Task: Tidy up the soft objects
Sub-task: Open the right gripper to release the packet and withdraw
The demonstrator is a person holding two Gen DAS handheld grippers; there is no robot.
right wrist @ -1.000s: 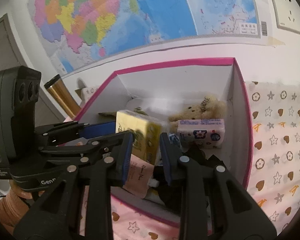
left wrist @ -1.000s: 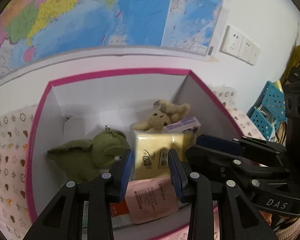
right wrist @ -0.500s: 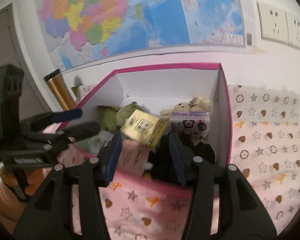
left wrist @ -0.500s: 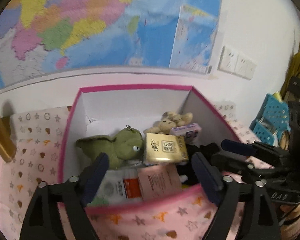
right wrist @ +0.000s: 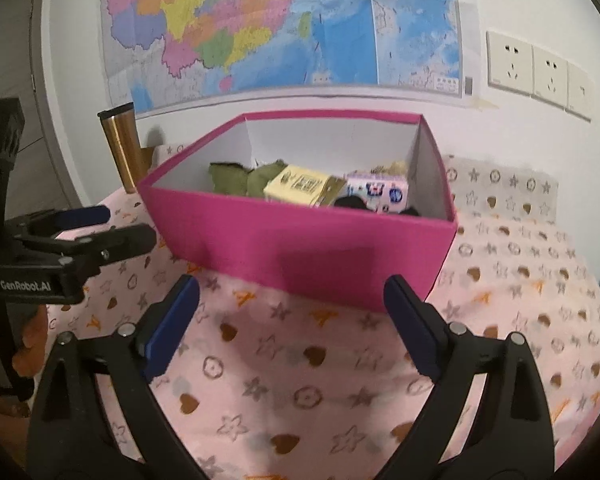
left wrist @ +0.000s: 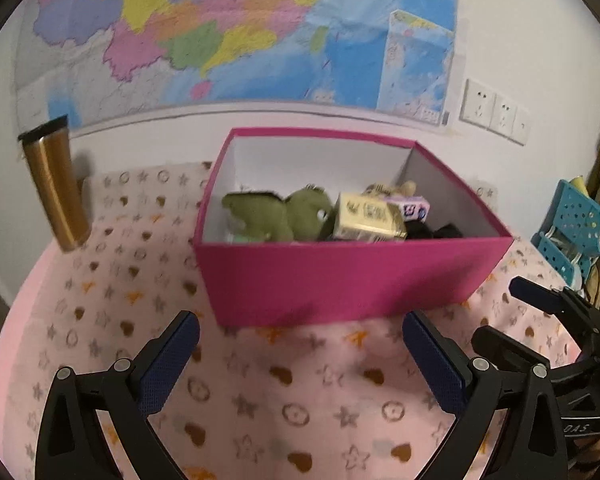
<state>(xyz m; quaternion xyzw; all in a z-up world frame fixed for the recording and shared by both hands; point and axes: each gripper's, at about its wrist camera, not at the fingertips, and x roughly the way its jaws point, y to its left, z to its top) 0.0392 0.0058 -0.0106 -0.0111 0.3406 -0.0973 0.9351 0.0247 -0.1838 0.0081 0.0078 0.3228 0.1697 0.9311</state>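
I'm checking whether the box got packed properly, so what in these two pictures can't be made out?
- Left wrist view: the pink box's near wall hides its floor and the green plush's lower half.
- Right wrist view: the near wall of the box also cuts off the black item, so its kind is unclear.
- Both views: print on the yellow tissue pack is too blurred to read.
- Right wrist view: the beige plush is mostly hidden behind the patterned pack.

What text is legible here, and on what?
"GenRobot.AI": on the left tool's body, right wrist view.
"DAS": partly cut off, on the right tool's body, left wrist view.
Wall map, yellow tissue pack, white tissue pack: print too blurred.
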